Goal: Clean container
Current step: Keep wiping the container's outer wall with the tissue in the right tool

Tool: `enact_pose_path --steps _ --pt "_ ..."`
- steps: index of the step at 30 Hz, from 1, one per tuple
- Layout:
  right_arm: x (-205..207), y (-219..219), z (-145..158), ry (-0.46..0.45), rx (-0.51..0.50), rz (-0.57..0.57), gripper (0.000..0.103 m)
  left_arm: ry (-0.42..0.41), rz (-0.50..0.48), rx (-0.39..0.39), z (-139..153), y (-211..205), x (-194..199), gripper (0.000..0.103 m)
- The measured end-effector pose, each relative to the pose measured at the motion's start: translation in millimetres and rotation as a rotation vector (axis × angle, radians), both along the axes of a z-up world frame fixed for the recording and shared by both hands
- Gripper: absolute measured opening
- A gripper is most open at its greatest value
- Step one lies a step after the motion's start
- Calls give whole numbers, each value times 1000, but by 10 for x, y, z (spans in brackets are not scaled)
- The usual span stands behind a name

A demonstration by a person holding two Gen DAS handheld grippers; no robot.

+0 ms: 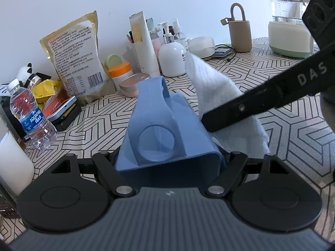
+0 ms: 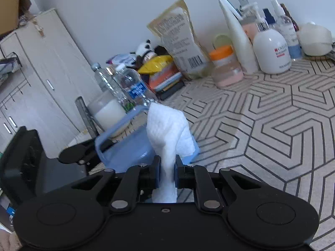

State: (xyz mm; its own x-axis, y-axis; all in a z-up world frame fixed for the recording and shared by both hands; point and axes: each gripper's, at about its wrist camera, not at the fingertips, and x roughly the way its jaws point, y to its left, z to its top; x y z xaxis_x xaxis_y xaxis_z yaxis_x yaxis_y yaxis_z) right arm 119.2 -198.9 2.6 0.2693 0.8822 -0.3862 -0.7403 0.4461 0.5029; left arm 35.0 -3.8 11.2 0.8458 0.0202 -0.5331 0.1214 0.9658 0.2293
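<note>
Left wrist view: the blue container (image 1: 167,129) sits clamped between the fingers of the left tool (image 1: 167,159), lifted off the worktop (image 1: 282,146), its long axis running straight away from the camera toward the back wall. A round recess on its upper face looks upward and a strap-like handle arches over the far end. In the right wrist view the same container (image 2: 125,152) shows an open side toward that camera.

Against its right side hangs a white cloth (image 1: 213,96), pinched in the narrowly closed jaws of the right tool (image 2: 167,173); the cloth (image 2: 169,133) stands up from the pads and drapes onto the container's rim.

Beyond it, the patterned worktop lies bare through the middle and toward the right. Along the back edge by the wall stand a food pouch (image 1: 77,56), an orange-lidded jar (image 1: 120,73), a pink tin (image 1: 134,84), a white pump bottle (image 1: 171,58) and a beige flask (image 1: 240,33); a kettle (image 1: 289,21) occupies the back right corner. At the left edge stands a water bottle (image 1: 31,115).
</note>
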Motion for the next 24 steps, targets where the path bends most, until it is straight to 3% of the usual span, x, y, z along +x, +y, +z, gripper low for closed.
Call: enact_pose_path --steps 12,24 --pt "-193 57 166 -82 57 84 16 17 29 -9 -6 34 35 80" --pt "-212 133 165 -39 130 210 15 -3 29 -14 12 64 28 77"
